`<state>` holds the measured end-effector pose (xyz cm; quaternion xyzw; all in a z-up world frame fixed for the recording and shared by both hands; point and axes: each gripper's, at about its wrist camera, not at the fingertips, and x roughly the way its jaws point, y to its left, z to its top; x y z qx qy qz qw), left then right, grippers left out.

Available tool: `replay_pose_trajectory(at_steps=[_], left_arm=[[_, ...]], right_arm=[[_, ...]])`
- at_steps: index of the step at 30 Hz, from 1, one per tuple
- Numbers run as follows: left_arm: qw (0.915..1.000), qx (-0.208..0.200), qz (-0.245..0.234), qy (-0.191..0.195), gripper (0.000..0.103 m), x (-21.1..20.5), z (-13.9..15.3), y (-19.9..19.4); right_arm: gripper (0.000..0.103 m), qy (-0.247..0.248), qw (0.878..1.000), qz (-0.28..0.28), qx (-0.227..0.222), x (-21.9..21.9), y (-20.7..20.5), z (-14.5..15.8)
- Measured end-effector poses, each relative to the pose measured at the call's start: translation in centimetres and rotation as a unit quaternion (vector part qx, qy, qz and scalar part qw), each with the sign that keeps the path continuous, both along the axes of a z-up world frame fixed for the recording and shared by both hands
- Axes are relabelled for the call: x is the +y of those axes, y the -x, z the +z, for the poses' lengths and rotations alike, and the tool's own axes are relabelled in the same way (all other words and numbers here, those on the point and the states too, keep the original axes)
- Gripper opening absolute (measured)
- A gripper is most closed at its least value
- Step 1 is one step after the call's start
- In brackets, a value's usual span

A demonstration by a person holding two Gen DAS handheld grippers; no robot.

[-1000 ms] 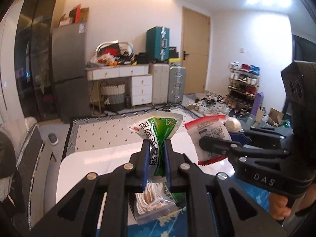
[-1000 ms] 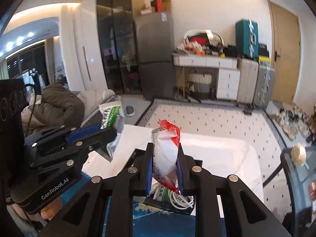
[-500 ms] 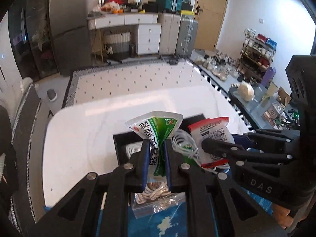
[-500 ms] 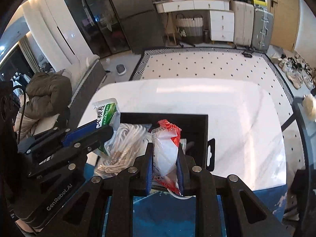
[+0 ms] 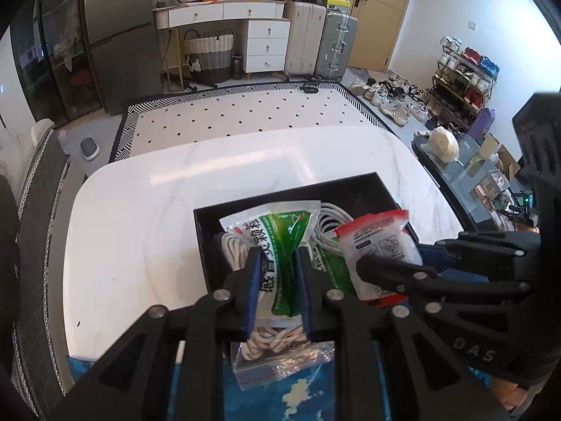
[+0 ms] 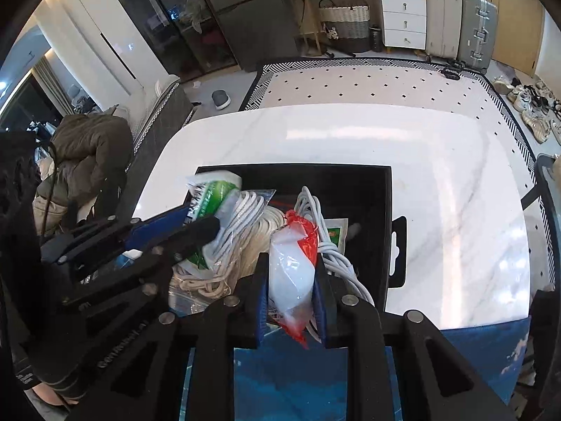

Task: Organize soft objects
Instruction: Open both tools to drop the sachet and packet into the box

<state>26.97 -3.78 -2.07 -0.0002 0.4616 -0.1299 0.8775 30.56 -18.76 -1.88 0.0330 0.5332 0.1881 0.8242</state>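
Observation:
My left gripper is shut on a green and white packet and holds it over the near left part of a black box. My right gripper is shut on a red and white packet above the box's near side. Each gripper shows in the other's view: the right one, the left one. The box holds coiled white cables, a bagged rope and another green packet.
The box stands on a white marble table above a blue mat. A sofa with a brown coat lies to the left. A glass side table and shoe rack are to the right.
Both grippers have tilted down and lowered toward the black box, each still holding its packet. The box and its contents have come fully into view.

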Motion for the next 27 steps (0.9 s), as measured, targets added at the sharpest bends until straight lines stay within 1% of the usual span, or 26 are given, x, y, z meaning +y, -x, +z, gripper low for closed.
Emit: replay_pose_trajectory(at_steps=[7, 8, 12, 17, 22, 27], left_arm=[[1.0, -0.004, -0.003, -0.001, 0.022, 0.5, 0.0, 0.1], [1.0, -0.005, -0.005, -0.001, 0.024, 0.4, 0.1, 0.2], [0.9999, -0.01, -0.003, 0.006, 0.044, 0.7, 0.6, 0.4], [0.9991, -0.041, -0.002, -0.006, 0.045, 1.0, 2.0, 1.5], [0.9964, -0.084, 0.01, -0.008, 0.046, 1.9, 4.0, 4.1], [0.993, -0.116, 0.02, -0.011, 0.047, 2.9, 5.3, 7.1]], right_arm=[[0.021, -0.007, 1.0, -0.001, 0.001, -0.5, 0.2, 0.1], [0.022, -0.005, 1.0, 0.0, -0.001, -0.6, 0.4, 0.3], [0.024, -0.01, 1.0, -0.004, -0.009, -0.6, 1.0, 1.2], [0.024, -0.01, 0.999, -0.003, -0.039, -1.2, 2.3, 3.1], [0.025, -0.025, 0.998, 0.002, -0.063, -2.5, 4.3, 5.1], [0.025, -0.018, 0.996, 0.02, -0.088, -3.2, 7.6, 6.2]])
